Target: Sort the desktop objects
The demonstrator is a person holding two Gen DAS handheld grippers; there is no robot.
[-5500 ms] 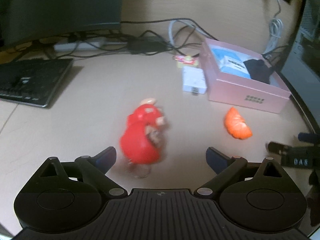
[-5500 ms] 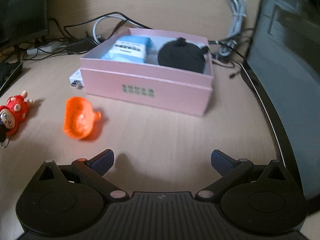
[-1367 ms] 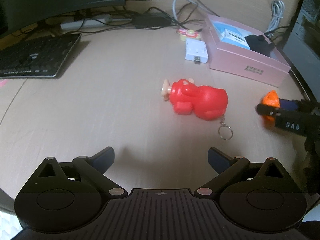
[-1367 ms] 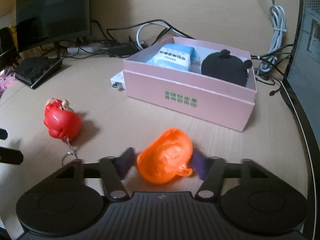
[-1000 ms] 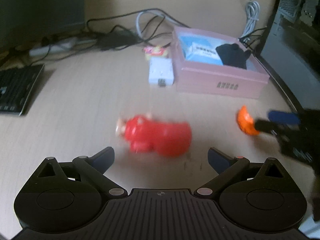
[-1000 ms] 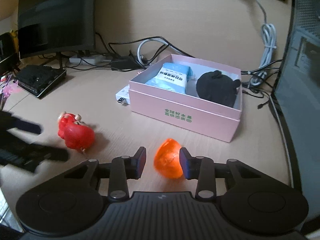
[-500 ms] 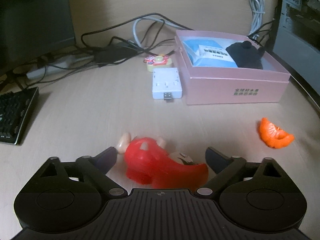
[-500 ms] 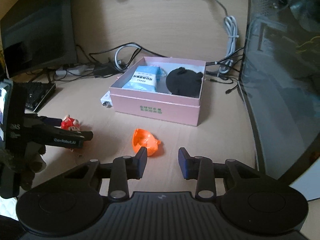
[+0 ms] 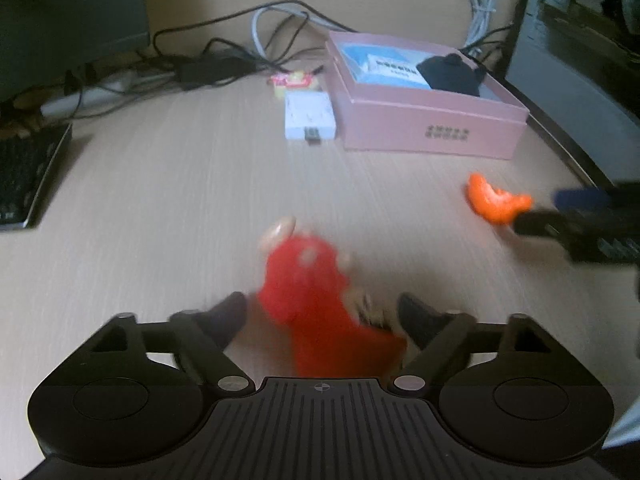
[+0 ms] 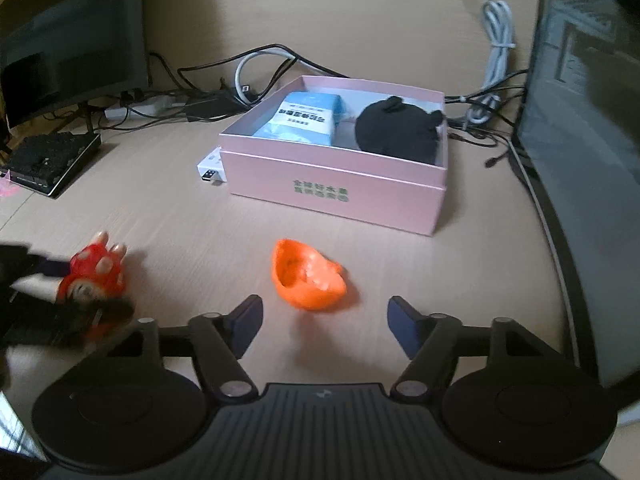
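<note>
A red plush figure [image 9: 316,300] lies on the wooden desk between the fingers of my left gripper [image 9: 322,314]. Its jaws are closing, and a small gap still shows on the toy's left side. The right wrist view shows the same figure [image 10: 96,272] with my left gripper [image 10: 84,286] around it. An orange hollow toy [image 10: 308,276] lies on the desk just ahead of my right gripper [image 10: 324,322]. That gripper's jaws are opening, with nothing between them. A pink open box [image 10: 332,188] stands beyond.
The box holds a blue packet [image 10: 308,118] and a black pouch [image 10: 396,132]. A white adapter [image 9: 310,120] and a small yellow trinket [image 9: 292,80] lie left of it. A keyboard [image 10: 52,160], a monitor [image 10: 72,44] and cables [image 9: 224,64] sit at the back left. A dark computer case [image 10: 592,120] stands on the right.
My right gripper let go of the orange toy, rose, then came back down behind it with its jaws spread. My left gripper came down over the red figure and its jaws narrowed.
</note>
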